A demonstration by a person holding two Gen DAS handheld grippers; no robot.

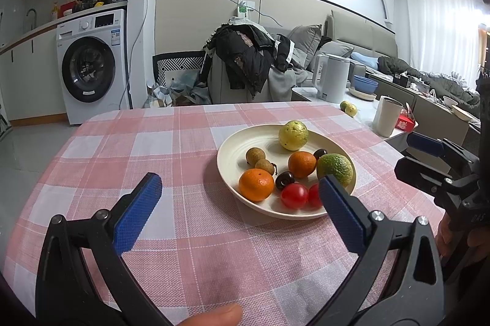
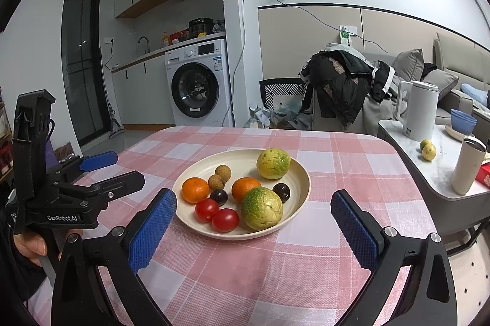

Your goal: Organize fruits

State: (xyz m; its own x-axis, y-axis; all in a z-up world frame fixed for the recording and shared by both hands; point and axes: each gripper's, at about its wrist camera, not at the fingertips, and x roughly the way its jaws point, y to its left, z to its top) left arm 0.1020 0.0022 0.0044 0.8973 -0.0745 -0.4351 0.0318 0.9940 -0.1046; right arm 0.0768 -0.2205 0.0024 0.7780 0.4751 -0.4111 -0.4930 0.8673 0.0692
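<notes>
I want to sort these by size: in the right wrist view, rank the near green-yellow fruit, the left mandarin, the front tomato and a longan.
Largest to smallest:
1. Near green-yellow fruit, though nearest the camera
2. Left mandarin
3. Front tomato
4. Longan

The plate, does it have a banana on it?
No, the plate holds only round fruits, such as two oranges and two red tomatoes.
</notes>
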